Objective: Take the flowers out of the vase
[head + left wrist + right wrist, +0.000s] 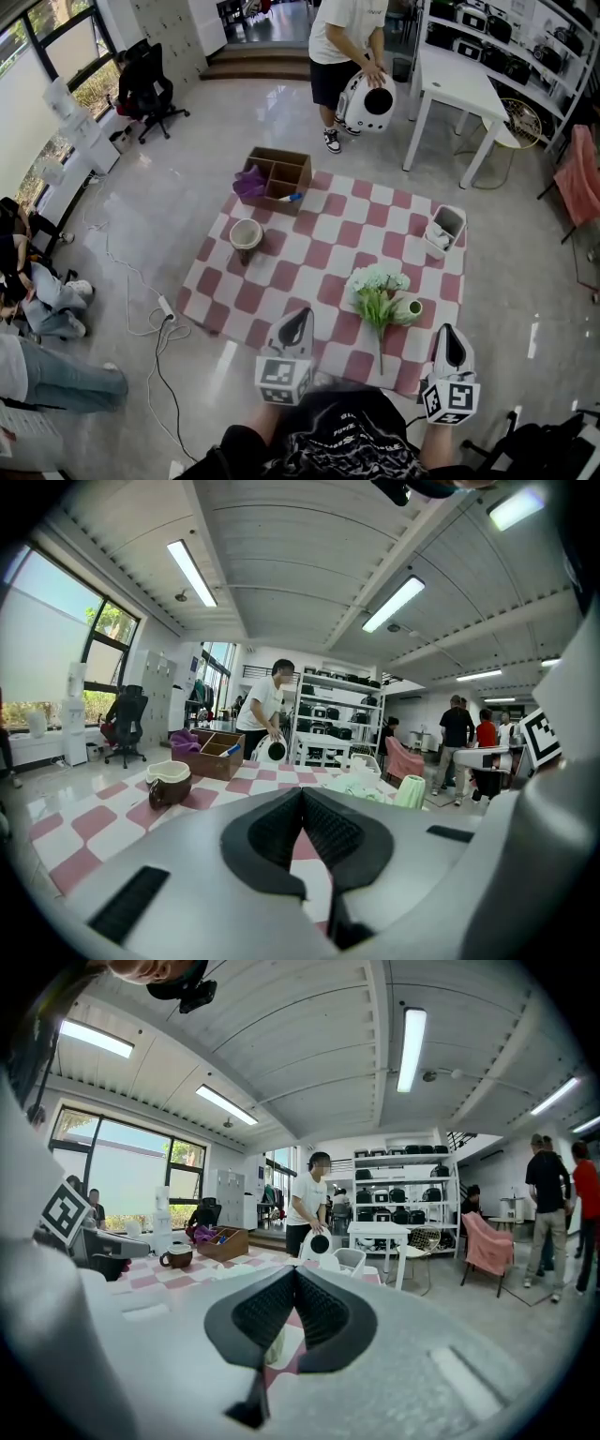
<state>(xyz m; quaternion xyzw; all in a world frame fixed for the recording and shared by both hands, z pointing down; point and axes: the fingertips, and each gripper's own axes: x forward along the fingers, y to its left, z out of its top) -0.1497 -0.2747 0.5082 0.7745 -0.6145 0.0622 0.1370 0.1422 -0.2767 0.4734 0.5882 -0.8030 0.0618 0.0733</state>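
Note:
A bunch of pale green and white flowers [377, 285] lies on the pink and white checked mat [309, 258], its stem pointing toward me. A small pale green vase [410, 310] rests right beside the blooms. In the left gripper view the vase [410, 791] looks upright, with the flowers [361, 784] to its left. My left gripper [298, 317] hovers at the mat's near edge, left of the flowers, shut and holding nothing. My right gripper [450, 335] hangs just right of the stem end, shut and holding nothing. The jaws meet in both gripper views [302, 794] [293, 1272].
A brown pot with a cream rim [246, 234] and a cardboard box [277, 175] holding purple cloth sit at the mat's far left. A white bin [444, 228] stands at its right edge. A person [347, 37] holds a white round object beyond the mat. A white table [459, 80] is far right and a cable [159, 314] lies left.

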